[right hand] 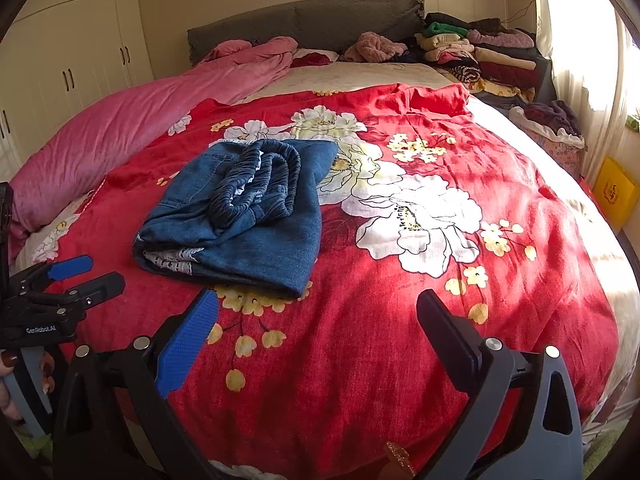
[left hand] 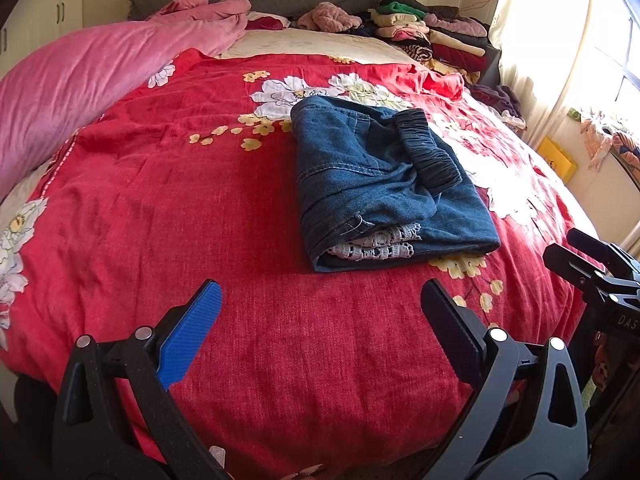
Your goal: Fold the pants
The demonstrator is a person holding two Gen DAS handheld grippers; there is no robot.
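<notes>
two black hand-held grippers, each with one blue pad

in the left wrist view the left gripper point(left hand: 320, 308) fills the bottom of the frame: black plastic arms with triangular cut-outs and round silver pins at the joints, a ribbed blue pad on the finger at lower left, a plain black finger at lower right. the right gripper point(right hand: 318, 320) looks the same at the bottom of its own view, though its lower right arm reads grey. at that view's lower left edge the left gripper's body bears white "genrobot.ai" lettering and small screws, above a grey handle held by a hand point(right hand: 10, 380) with dark red nail polish.
</notes>
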